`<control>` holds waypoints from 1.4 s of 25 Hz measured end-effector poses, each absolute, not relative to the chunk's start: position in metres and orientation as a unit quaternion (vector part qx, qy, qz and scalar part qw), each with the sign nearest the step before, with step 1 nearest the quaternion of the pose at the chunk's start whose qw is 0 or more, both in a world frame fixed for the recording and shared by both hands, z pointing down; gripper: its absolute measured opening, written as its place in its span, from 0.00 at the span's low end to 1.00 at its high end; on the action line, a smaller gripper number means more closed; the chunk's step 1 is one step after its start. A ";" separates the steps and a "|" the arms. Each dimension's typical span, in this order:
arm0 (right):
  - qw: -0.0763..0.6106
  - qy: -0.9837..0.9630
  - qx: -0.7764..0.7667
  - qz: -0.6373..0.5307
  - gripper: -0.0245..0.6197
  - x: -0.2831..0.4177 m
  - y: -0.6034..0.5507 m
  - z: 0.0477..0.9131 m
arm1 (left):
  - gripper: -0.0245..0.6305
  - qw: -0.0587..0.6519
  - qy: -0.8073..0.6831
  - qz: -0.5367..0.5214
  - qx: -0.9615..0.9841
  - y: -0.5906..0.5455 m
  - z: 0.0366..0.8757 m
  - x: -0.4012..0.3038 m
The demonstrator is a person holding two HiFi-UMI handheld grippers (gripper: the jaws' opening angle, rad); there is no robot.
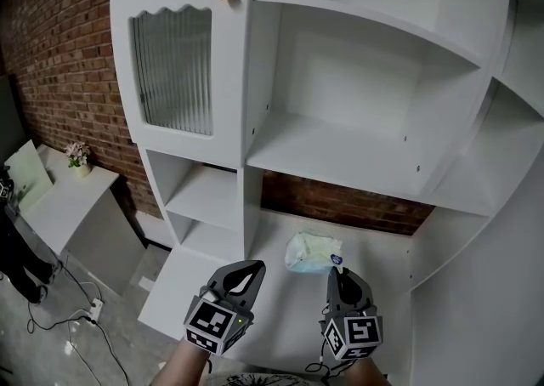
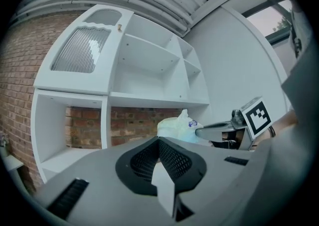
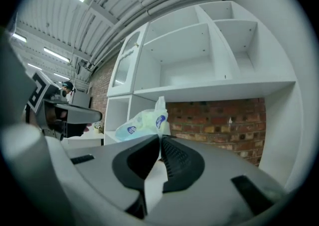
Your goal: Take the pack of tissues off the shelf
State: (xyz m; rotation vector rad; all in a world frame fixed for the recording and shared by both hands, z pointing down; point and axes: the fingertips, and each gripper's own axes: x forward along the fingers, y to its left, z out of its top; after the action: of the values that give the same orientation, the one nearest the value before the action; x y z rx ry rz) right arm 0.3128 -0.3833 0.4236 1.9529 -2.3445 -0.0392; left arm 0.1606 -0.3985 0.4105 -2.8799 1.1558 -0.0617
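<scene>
Horizontally, right claw (image 1: 336,272) on tissues (image 1: 311,252)

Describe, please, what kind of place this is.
Probably a workshop or studio hall, not a home: ribbed metal roof with strip lights, bare brick wall, and a nearly empty white shelf unit.

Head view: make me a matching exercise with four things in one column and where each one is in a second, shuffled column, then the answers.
1. pack of tissues
2. flower pot
3. ribbed glass door
4. right claw

A. upper left of the cabinet
B. just short of the pack, shut
C. on the low table by the brick wall
D. on the wide low shelf

Pairs: 1-D, 2-C, 3-A, 4-B
</scene>
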 end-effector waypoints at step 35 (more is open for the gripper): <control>0.037 -0.774 0.632 0.009 0.05 0.313 -0.377 0.440 | 0.06 0.005 0.368 -0.025 -0.929 -0.394 0.424 0.177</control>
State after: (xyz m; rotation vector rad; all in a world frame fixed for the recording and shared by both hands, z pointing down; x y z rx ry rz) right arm 0.3128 -0.3772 0.4404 1.9413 -2.3762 0.0263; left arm 0.1774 -0.3935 0.4240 -2.9105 1.1535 -0.0775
